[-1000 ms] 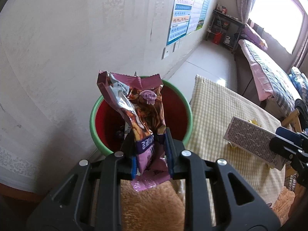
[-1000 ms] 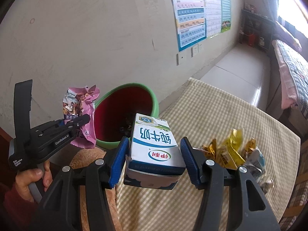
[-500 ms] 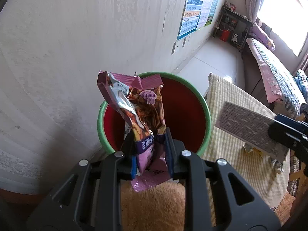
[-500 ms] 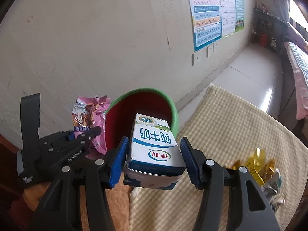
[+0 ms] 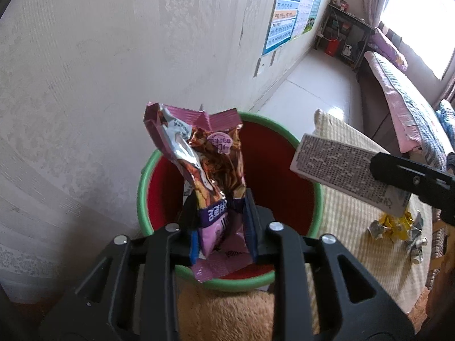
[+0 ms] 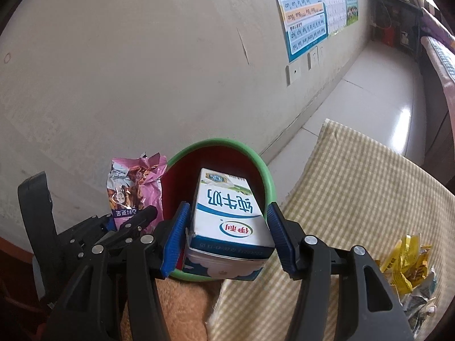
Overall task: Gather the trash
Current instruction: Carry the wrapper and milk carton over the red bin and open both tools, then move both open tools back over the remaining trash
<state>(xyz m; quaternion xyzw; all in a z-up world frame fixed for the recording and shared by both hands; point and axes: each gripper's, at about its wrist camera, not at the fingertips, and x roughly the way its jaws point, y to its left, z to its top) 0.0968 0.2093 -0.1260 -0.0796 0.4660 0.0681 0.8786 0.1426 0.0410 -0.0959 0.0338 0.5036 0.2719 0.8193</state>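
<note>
The left gripper (image 5: 221,227) hangs over the green-rimmed red bin (image 5: 145,176) with a pink snack wrapper (image 5: 210,167) standing up between its fingers. Those fingers are opening: a gap shows beside the blue pad on the right, while the wrapper's lower end remains between them and its bottom flap droops over the near rim. The wrapper is thin crinkled foil, very light and limp, slick on its printed face. It may cling or flutter rather than fall straight, so letting it go well inside the rim looks safest.

The right gripper (image 6: 227,233) holds a blue-and-white milk carton (image 6: 227,218) by its two long side walls, the fingers at a middling spread set by the carton's width. The carton points towards the bin mouth, its far end already above the red interior. It is a stiff paperboard box, probably empty and light, whose walls would dent under hard squeezing; the grip across the flat sides near the base looks sound.

On the checked cloth of the worktop (image 6: 355,199) a heap of crumpled yellow and silver wrappers (image 6: 406,267) lies well apart from the bin, not yet collected. These will be soft and springy; pinching a bunched fold seems best.
</note>
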